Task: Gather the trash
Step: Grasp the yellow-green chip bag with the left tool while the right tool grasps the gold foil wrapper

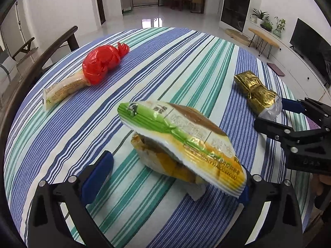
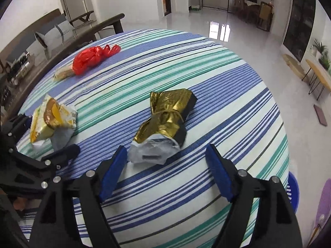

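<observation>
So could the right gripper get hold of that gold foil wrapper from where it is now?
Probably yes. The right gripper is open and points straight at the gold foil wrapper, whose white end lies just ahead of its fingertips. Nothing lies between them on the striped tablecloth.

green and yellow snack wrapper [image 1: 182, 142]: Chinese characters and a line of small digits along the near yellow edge, too distorted to read surely.
cream tube-shaped packet [image 1: 62, 91]: small print on the far left, not legible.
right gripper [image 1: 269, 115]: raised letters on the black body, too dark to read.
</observation>
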A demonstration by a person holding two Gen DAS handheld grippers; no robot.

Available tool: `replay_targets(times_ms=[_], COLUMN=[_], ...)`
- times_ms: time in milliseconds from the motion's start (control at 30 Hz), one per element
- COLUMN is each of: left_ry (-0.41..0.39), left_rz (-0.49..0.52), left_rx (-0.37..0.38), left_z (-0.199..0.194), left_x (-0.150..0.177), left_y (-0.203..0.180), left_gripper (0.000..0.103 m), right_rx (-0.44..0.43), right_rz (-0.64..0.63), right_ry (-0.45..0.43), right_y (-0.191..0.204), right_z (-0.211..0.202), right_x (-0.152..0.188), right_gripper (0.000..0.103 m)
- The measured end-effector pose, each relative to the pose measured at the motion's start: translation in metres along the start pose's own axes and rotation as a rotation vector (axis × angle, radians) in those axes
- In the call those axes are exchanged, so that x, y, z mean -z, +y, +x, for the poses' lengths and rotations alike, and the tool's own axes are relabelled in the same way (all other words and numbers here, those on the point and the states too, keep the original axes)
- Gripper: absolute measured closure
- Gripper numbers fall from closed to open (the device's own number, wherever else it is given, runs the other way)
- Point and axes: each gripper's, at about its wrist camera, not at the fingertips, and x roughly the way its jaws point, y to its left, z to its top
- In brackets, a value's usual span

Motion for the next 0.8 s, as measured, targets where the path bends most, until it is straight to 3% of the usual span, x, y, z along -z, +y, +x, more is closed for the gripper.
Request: replay_targets(times_ms=[367, 500, 600, 667, 800], left_ry=[0.002, -0.042, -0.061, -0.062, -0.046], left_rz=[0.0, -0.009, -0.016, -0.013, 0.006], left_rx=[0.003, 0.041, 0.045, 0.046, 0.047], left_z=[0.003, -0.001, -0.002, -0.001, 0.001], left_x=[-0.011, -0.016, -0.017, -0.017, -0.015], left_y=[0.0, 0.0, 0.001, 0.002, -0.001], left_gripper=[0.004, 0.004, 0.006, 0.014, 0.046], right_rx=[-0.03, -0.048, -0.064, -0.07, -0.094], right_rz=[0.025, 0.029, 0.025, 0.023, 0.031], right_ry=[-0.014, 0.007, -0.005, -0.021, -0.059], right_y=[0.005, 0.001, 0.0, -0.003, -0.013], right_z=[0.006, 0.01, 0.001, -0.009, -0.035], right_x=[-0.019, -0.019, -0.016, -0.013, -0.003], right_gripper=[0.027, 0.061, 0.062, 0.062, 0.062])
